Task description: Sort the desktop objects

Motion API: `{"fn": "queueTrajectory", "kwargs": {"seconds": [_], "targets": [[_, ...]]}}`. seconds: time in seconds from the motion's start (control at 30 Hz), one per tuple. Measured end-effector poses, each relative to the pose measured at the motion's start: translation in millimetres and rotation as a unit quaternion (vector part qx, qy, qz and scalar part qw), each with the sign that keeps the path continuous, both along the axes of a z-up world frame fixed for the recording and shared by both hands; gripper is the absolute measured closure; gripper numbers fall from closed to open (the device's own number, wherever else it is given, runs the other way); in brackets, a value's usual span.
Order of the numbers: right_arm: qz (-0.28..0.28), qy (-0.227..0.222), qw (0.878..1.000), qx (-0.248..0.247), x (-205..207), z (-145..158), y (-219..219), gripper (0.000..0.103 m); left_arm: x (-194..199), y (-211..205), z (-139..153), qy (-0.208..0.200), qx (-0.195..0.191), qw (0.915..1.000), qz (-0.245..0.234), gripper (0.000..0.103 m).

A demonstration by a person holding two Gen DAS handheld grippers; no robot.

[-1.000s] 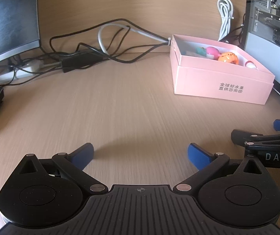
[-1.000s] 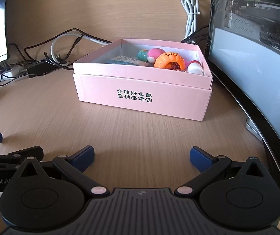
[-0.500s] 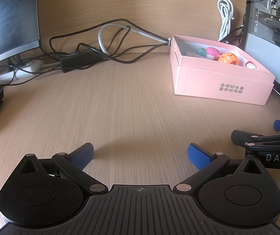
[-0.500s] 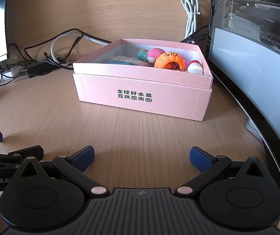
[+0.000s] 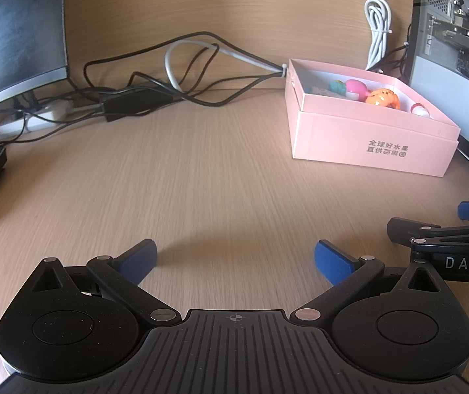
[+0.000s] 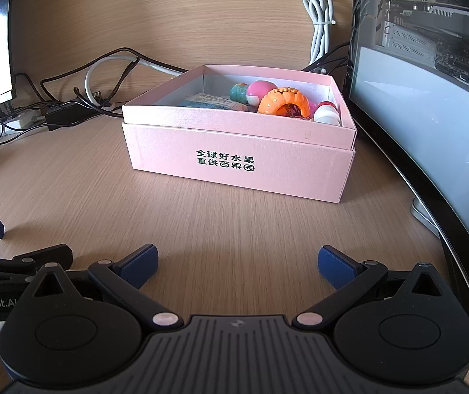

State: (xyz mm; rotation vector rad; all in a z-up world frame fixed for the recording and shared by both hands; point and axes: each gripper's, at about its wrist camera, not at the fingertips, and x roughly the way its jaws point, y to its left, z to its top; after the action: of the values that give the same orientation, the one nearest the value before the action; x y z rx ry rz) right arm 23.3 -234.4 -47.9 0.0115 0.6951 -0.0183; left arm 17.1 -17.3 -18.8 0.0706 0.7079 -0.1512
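Tongs come first in both views: we hold the left tongs (image 5: 234, 257) and the right tongs (image 6: 237, 262) spread wide, blue-padded fingers (image 6: 139, 264) apart, nothing between them, both low over the pale wood-grain tabletop (image 5: 201, 180). From the right wrist view, the left tongs poke in at the lower left edge, just beside ours.

Beyond the right tongs, near the middle of that view, stands the open pink cardboard box with dark printed characters (image 6: 237, 161), resting on the tabletop. Inside it we see an orange ridged plastic ring (image 6: 283, 100), a pink-and-white ball (image 6: 257, 92), a teal round toy (image 6: 238, 91) and a red-and-white toy (image 6: 326, 113), crowded toward the box's far right corner.

Left of the box and further back lie tangled black cables (image 5: 155, 92). Behind the box a coiled white cord (image 6: 319, 16) hangs against the wooden back panel, and right of the box rises a glass-sided computer case (image 6: 431, 82).
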Motion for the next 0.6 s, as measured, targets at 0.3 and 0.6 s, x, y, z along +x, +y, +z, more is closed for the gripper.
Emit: {"fn": "queueTrajectory", "kwargs": {"seconds": [0.3, 0.6], "targets": [[0.0, 0.0, 1.0, 0.0, 0.1, 0.0, 0.0, 0.0, -1.2, 0.8, -0.3, -0.001, 0.0, 1.0, 0.001, 0.0], [0.0, 0.0, 1.0, 0.0, 0.1, -0.1, 0.0, 0.0, -1.1, 0.8, -0.3, -0.001, 0.0, 1.0, 0.001, 0.0]]}}
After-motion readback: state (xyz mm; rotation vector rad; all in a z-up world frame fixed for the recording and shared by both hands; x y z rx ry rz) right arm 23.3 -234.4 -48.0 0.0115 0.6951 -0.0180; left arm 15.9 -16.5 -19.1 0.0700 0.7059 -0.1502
